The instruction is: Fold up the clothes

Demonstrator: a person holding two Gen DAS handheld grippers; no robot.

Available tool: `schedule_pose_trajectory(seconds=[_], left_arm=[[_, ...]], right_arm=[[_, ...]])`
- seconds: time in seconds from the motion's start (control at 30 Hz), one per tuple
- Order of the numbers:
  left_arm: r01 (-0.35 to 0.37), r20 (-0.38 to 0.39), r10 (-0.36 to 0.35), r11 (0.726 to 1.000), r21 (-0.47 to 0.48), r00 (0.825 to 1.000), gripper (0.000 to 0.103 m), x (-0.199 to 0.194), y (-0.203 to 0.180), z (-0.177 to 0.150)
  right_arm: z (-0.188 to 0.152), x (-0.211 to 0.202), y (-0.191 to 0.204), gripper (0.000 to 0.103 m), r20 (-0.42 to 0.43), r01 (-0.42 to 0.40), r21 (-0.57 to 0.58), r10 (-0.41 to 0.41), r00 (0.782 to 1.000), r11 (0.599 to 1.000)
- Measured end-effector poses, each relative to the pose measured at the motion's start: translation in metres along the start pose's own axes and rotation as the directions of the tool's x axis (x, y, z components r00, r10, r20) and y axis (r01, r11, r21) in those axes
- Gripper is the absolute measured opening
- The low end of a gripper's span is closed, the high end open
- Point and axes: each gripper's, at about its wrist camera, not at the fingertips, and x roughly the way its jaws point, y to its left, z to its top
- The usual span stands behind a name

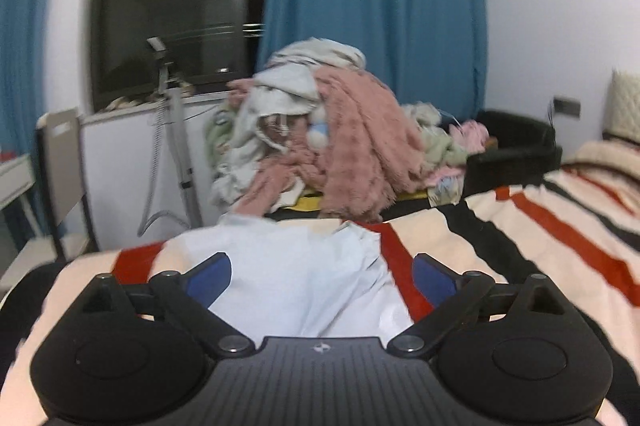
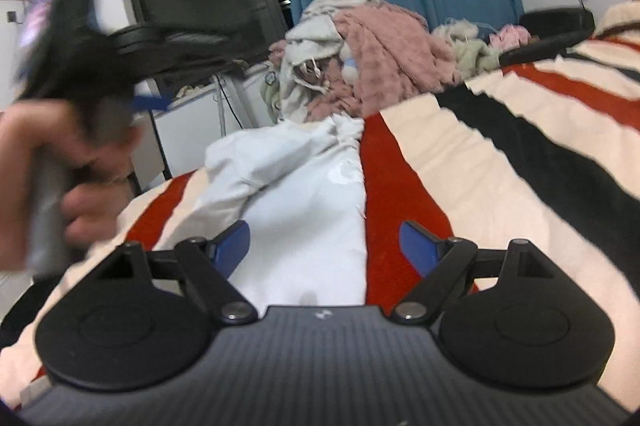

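White garment [image 2: 304,194] lies along striped blanket's [image 2: 500,154] edge.

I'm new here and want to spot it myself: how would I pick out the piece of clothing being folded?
Find the bed with the red, black and cream striped blanket. At its near end, in front of the heap of pink and grey laundry, lies the white garment. It is the only plain white piece spread flat by itself, apart from the jumbled pile.
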Motion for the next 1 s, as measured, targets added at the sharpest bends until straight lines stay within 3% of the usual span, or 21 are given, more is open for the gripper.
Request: schedule_pose_trajectory(seconds=[0.2, 0.43, 0.53, 0.67, 0.87, 1.0], left_arm=[[0.001, 0.008, -0.001, 0.999, -0.032, 1.0, 0.098, -0.137, 0.036, -0.039], [-0.007, 0.004, 0.007, 0.997, -0.073, 1.0, 0.098, -0.258, 0.06, -0.094], [-0.005, -0.005, 0.005, 0.999, -0.041, 1.0, 0.098, -0.286, 0.06, -0.109], [-0.013, -0.019, 0.012, 0.996, -0.091, 1.0, 0.099, -0.301, 0.069, -0.12], [-0.036, -0.055, 0.026, 0.983, -0.183, 0.998, 0.099, -0.316, 0.09, -0.128], [-0.05, -0.06, 0.041, 0.986, -0.159, 0.997, 0.099, -0.313, 0.086, -0.124]], right_arm=[[0.012, -0.047, 0.019, 0.084, 0.017, -0.051, 0.115, 0.049, 0.999, 0.992], [0.003, -0.113, 0.052, 0.084, 0.039, 0.002, 0.013, -0.002, 0.999, 1.0], [-0.002, -0.13, 0.068, 0.084, 0.059, 0.024, -0.061, -0.02, 0.998, 0.998], [-0.006, -0.14, 0.088, 0.084, 0.11, 0.042, -0.176, -0.023, 0.994, 0.984], [-0.014, -0.139, 0.097, 0.084, 0.082, 0.015, -0.206, 0.002, 0.997, 0.978], [-0.017, -0.136, 0.097, 0.084, 0.052, 0.003, -0.196, 0.008, 0.999, 0.981]])
